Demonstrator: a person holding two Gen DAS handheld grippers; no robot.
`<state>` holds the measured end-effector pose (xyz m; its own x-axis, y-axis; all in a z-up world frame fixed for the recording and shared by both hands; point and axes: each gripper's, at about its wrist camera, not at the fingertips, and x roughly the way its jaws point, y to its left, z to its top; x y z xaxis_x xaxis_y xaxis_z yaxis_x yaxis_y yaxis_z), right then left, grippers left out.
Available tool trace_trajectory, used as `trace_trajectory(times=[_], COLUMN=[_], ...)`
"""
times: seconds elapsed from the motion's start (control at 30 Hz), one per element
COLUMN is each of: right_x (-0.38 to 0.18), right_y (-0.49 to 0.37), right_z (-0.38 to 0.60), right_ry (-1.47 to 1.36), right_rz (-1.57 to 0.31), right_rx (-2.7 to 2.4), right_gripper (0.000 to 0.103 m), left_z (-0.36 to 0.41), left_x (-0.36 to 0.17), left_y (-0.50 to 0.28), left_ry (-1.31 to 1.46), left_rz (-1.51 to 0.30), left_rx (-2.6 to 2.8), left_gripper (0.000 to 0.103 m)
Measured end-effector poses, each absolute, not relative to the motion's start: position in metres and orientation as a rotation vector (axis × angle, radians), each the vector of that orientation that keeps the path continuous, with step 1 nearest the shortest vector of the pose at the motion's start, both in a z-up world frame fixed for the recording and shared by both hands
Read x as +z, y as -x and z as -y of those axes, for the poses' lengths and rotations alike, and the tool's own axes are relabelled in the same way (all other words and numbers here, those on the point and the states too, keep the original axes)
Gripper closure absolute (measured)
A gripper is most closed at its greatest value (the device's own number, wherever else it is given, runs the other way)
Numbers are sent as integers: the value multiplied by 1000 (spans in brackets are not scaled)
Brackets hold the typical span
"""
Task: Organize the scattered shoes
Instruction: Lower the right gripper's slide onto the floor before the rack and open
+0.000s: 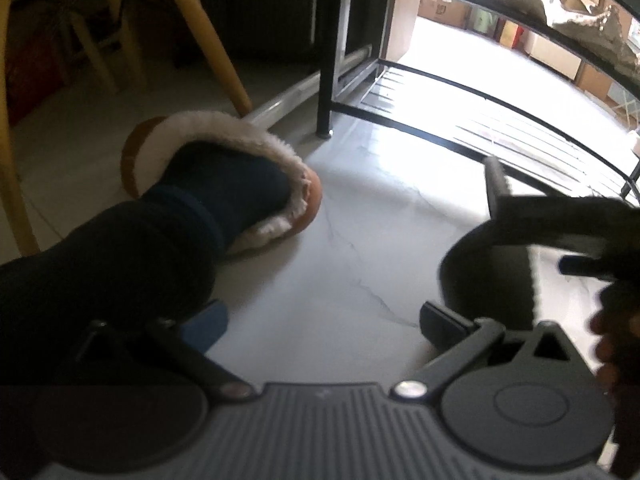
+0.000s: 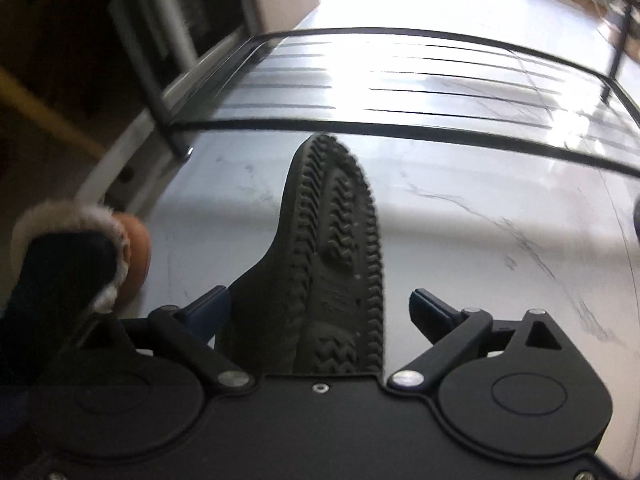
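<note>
Left wrist view: left gripper [image 1: 322, 326] hangs low over the pale marble-look floor [image 1: 360, 248], jaws spread wide, nothing between them. Blue-padded left finger [image 1: 208, 328] is partly hidden behind a dark-trousered leg [image 1: 100, 264]. That leg ends in a tan suede slipper w/ white fleece lining [image 1: 224, 184], worn on a foot in a navy sock, planted on the floor just ahead-left of the gripper. Behind it is a yellow wooden chair leg [image 1: 204, 32]. To the right, blurred, the right gripper [image 1: 580, 236] carries a black shoe [image 1: 484, 276] above the floor. Black metal shoe rack w/ slatted bottom shelf [image 1: 480, 120] stands beyond, its corner post near the slipper; something shaggy & grey sits on an upper shelf, too washed out to ID.

Right wrist view: right gripper [image 2: 320, 312] has the black shoe [image 2: 332, 248] between its fingers, turned on its side w/ zigzag-tread rubber sole facing right, toe pointing toward the rack [image 2: 400, 128]. Left finger [image 2: 208, 308] touches the upper; right finger [image 2: 432, 312] stands visibly clear of the sole, so can't tell if the grip is actually clamped. Fleece slipper [image 2: 120, 256] shows at lower left, apart from the shoe. Rack's front rail lies just past the toe.
</note>
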<state>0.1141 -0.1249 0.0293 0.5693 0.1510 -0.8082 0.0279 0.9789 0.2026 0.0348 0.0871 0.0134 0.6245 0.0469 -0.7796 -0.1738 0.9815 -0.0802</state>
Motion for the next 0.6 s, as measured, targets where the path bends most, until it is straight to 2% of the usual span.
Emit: trace_trajectory(times=[0.1,0.17,0.53,0.6], right_x=[36,40,9,-1], right_y=[-108,-101,-80,-77], right_z=[153,181,275,284], right_ry=[-293,-364,-601,-636], right_rz=[-952,-942,-967,-993], right_rx=[59,27,-211,-266], right_gripper=[23,24,22,19], left_z=[-88,-87,-82,-82], left_x=[12,12,8,7], left_y=[-36,-36,-35,-35], left_ry=[167,166,144,144], left_rz=[-896,-896,-909,-911], left_rx=[122,118,113,117], left_gripper=[1,1,1,1])
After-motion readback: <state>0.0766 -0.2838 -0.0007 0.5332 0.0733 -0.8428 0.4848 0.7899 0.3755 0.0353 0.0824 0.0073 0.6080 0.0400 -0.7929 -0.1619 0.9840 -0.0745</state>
